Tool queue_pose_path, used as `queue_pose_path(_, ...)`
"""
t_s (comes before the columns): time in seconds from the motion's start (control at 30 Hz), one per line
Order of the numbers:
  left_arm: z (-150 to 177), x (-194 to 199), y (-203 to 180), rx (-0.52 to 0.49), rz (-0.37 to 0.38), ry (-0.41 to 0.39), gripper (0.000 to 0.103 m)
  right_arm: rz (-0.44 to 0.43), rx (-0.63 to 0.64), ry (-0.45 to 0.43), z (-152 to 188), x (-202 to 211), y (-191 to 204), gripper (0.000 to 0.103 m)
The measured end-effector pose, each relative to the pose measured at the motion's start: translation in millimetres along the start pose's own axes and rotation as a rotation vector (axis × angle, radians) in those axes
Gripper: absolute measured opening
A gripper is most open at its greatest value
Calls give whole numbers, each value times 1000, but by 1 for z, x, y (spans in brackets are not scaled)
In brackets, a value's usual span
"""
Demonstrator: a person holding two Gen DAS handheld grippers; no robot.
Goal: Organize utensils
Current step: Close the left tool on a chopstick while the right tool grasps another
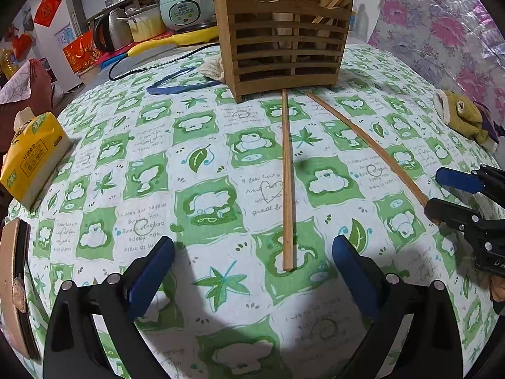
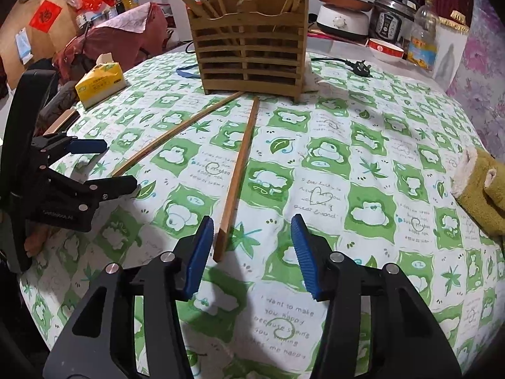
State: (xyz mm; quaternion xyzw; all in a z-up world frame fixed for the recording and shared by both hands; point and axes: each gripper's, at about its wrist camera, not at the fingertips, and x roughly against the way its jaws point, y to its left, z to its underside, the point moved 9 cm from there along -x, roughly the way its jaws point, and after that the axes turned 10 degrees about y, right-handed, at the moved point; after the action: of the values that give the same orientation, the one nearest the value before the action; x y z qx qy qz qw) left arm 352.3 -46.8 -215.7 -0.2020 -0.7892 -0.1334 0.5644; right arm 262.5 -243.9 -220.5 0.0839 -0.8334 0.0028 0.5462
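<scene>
With both grippers spread, we risk the right gripper [image 2: 249,252] rolling its chopstick [image 2: 235,183] aside, which lies off-centre beside one pad.

Two chopsticks [image 2: 235,177] on tablecloth [image 2: 363,164] before holder [image 2: 249,53], tissue pack [image 2: 99,79] left, maybe toy [image 2: 483,195] right

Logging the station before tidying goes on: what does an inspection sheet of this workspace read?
Surface: green patterned tablecloth.
Job's things: left chopstick and right chopstick lie flat, far ends at bamboo holder; more stand inside.
Clutter: tissue pack, plush toy.
Tongs: left tongs and right tongs open, each straddling a chopstick's near end.
Cables: black power cord, blue strap.
Surroundings: rice cooker, kettle.
</scene>
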Motion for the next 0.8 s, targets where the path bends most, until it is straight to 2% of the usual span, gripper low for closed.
queue_pose_path(0.17, 3, 12, -7, -29, -32, -45, 96, -4, 19, -1, 2, 2, 5, 51)
queue_pose_path(0.33, 5, 13, -12, -24, 32, -45, 59, -5, 34, 0, 3, 2, 8, 51)
queue_pose_path(0.6, 6, 15, -19, -31, 46, -53, 37, -2, 39, 4, 3, 1, 9, 51)
queue_pose_path(0.73, 8, 17, -27, -39, 70, -55, 14, -2, 47, 11, 4, -1, 11, 45)
queue_pose_path(0.8, 8, 17, -30, -42, 75, -55, 11, -8, 51, 21, 5, -3, 13, 42)
